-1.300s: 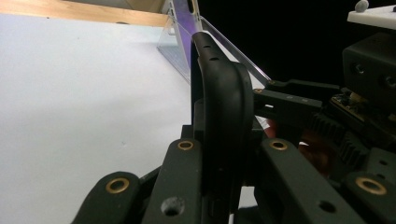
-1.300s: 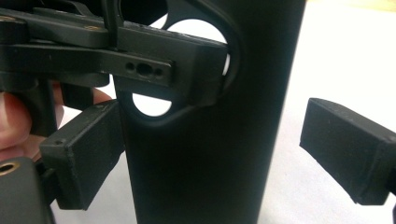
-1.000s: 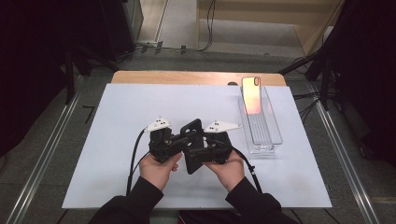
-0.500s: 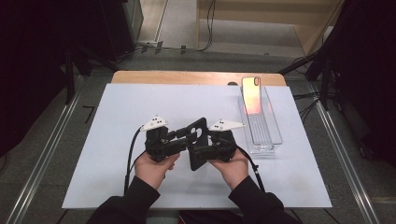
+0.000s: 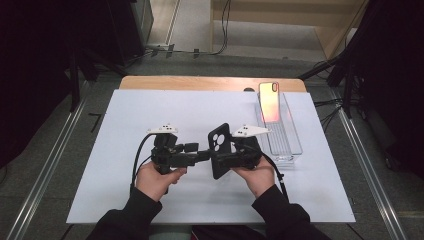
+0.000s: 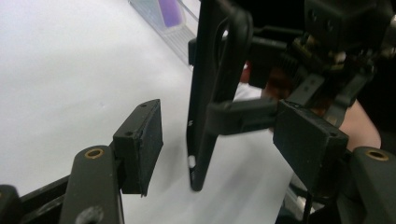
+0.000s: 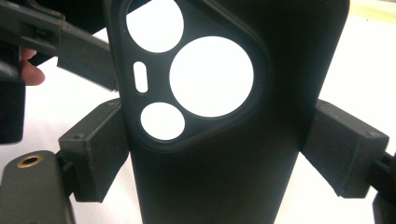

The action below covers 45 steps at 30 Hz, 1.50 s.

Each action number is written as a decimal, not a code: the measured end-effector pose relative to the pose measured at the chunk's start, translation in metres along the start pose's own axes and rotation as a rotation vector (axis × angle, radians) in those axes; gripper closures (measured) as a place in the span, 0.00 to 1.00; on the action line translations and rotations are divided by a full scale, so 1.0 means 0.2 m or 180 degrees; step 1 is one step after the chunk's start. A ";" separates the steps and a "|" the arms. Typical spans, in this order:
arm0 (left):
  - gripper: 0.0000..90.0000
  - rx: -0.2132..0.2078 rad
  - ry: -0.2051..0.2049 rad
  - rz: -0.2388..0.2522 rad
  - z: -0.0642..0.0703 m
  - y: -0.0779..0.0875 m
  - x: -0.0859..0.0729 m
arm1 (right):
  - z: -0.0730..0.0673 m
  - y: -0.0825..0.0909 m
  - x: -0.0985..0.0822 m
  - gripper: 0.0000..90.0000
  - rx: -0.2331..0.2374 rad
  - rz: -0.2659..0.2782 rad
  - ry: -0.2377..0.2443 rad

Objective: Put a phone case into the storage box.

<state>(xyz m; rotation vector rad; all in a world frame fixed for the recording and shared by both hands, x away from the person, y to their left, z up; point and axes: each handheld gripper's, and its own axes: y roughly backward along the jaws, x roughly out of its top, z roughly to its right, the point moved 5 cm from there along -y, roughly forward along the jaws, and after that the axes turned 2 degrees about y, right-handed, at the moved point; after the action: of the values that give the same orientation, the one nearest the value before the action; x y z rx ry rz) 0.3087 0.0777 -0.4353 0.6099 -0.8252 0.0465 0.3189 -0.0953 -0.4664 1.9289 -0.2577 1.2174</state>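
Black soft phone case with round camera cut-outs (image 5: pixel 220 150): upright above white table mat (image 5: pixel 125 115), near centre, clamped by its side edges in right gripper (image 5: pixel 231 159); pads pressed on both sides (image 7: pixel 100 154).

Left gripper (image 5: pixel 204 155): jaws just opened wide, case edge (image 6: pixel 205 93) between the pads, untouched by either.

Clear plastic tray (image 5: pixel 295 147): right of the case, just beside right gripper.

Phone with orange-pink glossy back (image 5: pixel 270 102): leaning at the tray's far end.

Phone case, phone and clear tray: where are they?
phone case (image 7: pixel 219 154), right gripper view, its plain back.
phone (image 5: pixel 270 102), high view, its shiny back.
clear tray (image 5: pixel 295 145), high view, its right wall.
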 end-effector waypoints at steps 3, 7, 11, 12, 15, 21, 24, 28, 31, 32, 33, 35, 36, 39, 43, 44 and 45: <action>0.37 -0.0042 -0.0036 -0.0053 -0.01 0.02 0.00 | 0.02 0.02 0.00 0.13 0.0041 -0.0002 0.0009; 0.37 -0.0121 -0.0218 -0.0189 -0.02 0.05 -0.02 | 0.04 0.04 0.01 0.13 0.0086 0.0001 0.0001; 0.39 -0.0119 -0.0548 -0.0349 -0.04 0.07 -0.07 | 0.05 0.06 0.01 0.13 0.0193 -0.0032 0.0062; 0.39 -0.0110 -0.0609 -0.0385 -0.04 0.07 -0.08 | 0.05 0.06 0.01 0.13 0.0209 -0.0045 0.0087; 0.38 -0.0193 -0.0686 -0.0483 -0.05 0.07 -0.11 | 0.04 0.07 0.01 0.13 0.0279 -0.0076 0.0134; 0.37 -0.0265 -0.0737 -0.0618 -0.08 0.08 -0.16 | 0.05 0.09 -0.01 0.13 0.0325 -0.0193 0.0184; 0.36 -0.0241 -0.0771 -0.0652 -0.10 0.09 -0.18 | 0.05 0.10 -0.01 0.13 0.0346 -0.0207 0.0171; 0.36 -0.0237 -0.0846 -0.0726 -0.11 0.10 -0.22 | 0.05 0.12 -0.01 0.13 0.0357 -0.0211 0.0198; 0.36 -0.0173 -0.0893 -0.0807 -0.13 0.12 -0.26 | 0.06 0.13 0.00 0.13 0.0363 -0.0212 0.0192; 0.36 -0.0152 -0.0883 -0.0824 -0.14 0.12 -0.27 | 0.06 0.14 0.00 0.13 0.0352 -0.0214 0.0194; 0.36 -0.0133 -0.0857 -0.0821 -0.16 0.13 -0.28 | 0.06 0.14 0.00 0.13 0.0354 -0.0213 0.0197; 0.36 -0.0068 -0.0791 -0.0825 -0.18 0.15 -0.29 | 0.07 0.16 0.01 0.13 0.0340 -0.0206 0.0199; 0.36 -0.0048 -0.0766 -0.0832 -0.19 0.16 -0.30 | 0.07 0.16 0.01 0.13 0.0340 -0.0199 0.0195; 0.36 0.0027 -0.0723 -0.0815 -0.22 0.19 -0.32 | 0.09 0.18 0.02 0.13 0.0325 -0.0184 0.0168; 0.36 0.0112 -0.0629 -0.0775 -0.24 0.22 -0.34 | 0.11 0.21 0.03 0.13 0.0281 -0.0160 0.0118; 0.36 0.0151 -0.0600 -0.0761 -0.25 0.22 -0.34 | 0.11 0.22 0.04 0.13 0.0276 -0.0159 0.0101; 0.36 0.0176 -0.0565 -0.0756 -0.26 0.23 -0.34 | 0.11 0.23 0.04 0.13 0.0257 -0.0163 0.0084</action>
<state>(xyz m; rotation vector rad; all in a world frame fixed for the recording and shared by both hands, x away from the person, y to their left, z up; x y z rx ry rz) 0.2843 0.1559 -0.4868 0.7684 -0.9198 -0.2042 0.3130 -0.1385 -0.4399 1.9750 -0.1463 1.2353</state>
